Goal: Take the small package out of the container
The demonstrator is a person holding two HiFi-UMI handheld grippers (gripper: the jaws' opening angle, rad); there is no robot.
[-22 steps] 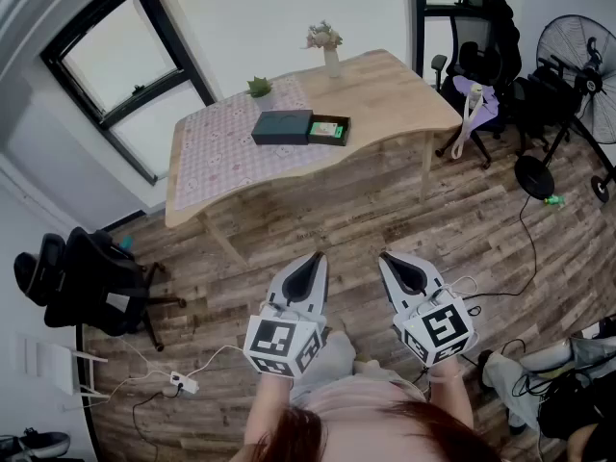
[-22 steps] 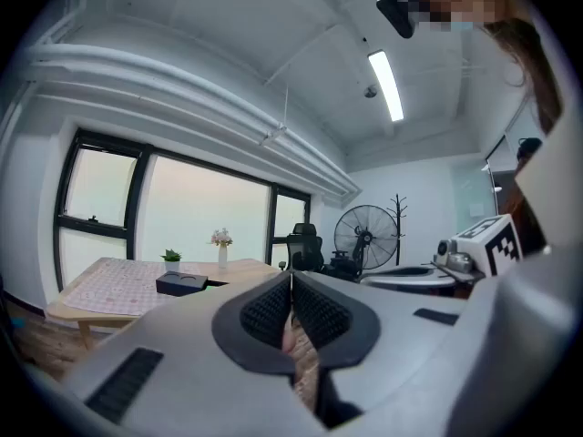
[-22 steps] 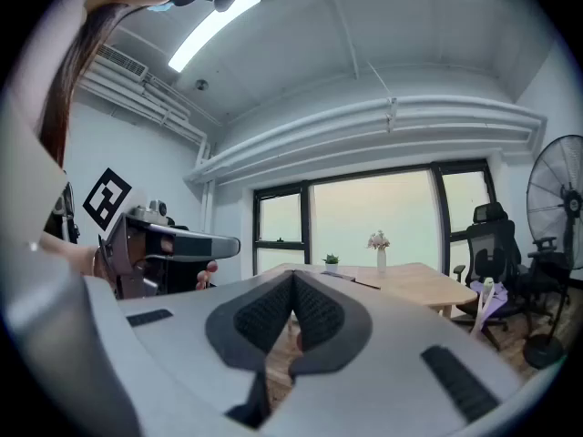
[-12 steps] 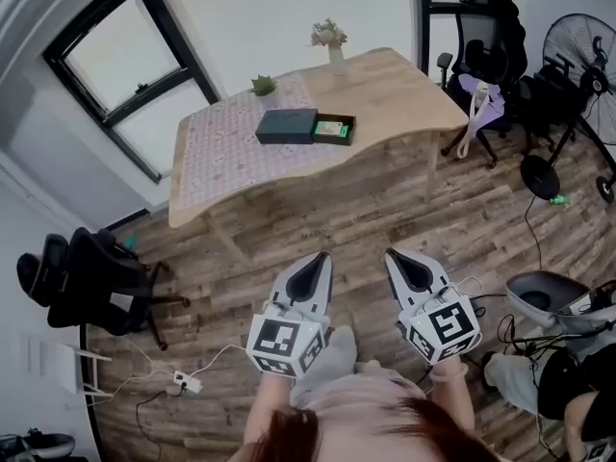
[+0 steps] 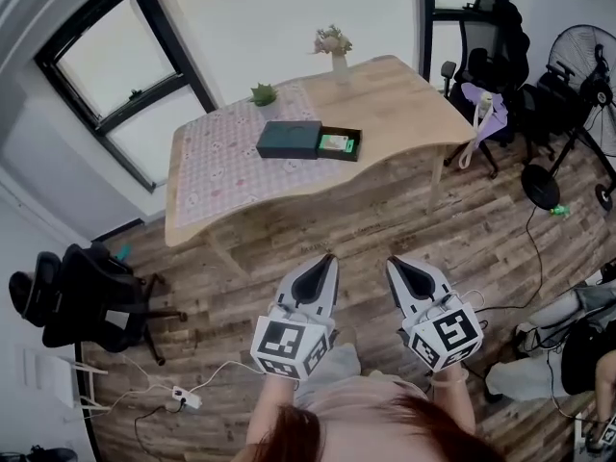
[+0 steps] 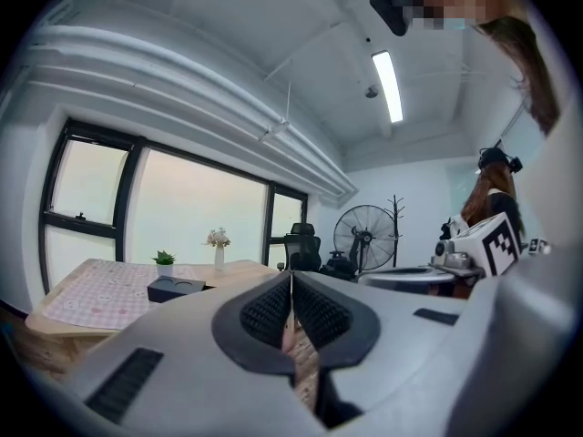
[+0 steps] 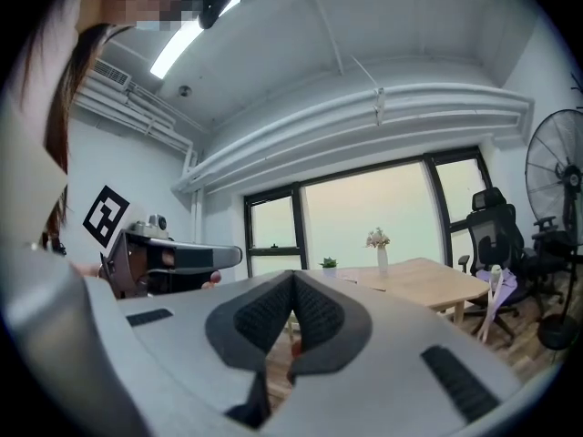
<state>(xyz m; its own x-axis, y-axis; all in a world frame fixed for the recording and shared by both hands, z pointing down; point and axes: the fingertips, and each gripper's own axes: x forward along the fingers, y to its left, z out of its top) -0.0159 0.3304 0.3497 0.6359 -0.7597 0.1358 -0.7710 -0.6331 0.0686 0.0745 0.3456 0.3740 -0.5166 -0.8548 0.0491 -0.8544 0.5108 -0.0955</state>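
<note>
The small package (image 5: 334, 143), flat and green with pale marks, lies in the black tray (image 5: 355, 146) slid out of the dark container (image 5: 289, 140) on the table (image 5: 404, 104). The left gripper (image 5: 325, 262) and right gripper (image 5: 396, 264) hang well apart from it, each with jaws pressed together on nothing.

A wooden counter (image 5: 404, 114) stands on a plank floor (image 5: 385, 224) before a dark-framed window (image 5: 115, 70). A patterned cloth (image 5: 221, 157) covers the counter's left part. At its far edge a vase of flowers (image 5: 334, 46) stands upright, with a small potted plant (image 5: 263, 93) to its left, the two apart. A black office chair (image 5: 77, 292) sits on the floor at left, another (image 5: 496, 41) at far right beside a standing fan (image 5: 587, 61). A white power strip (image 5: 183, 397) with trailing cables lies on the near left floor.
</note>
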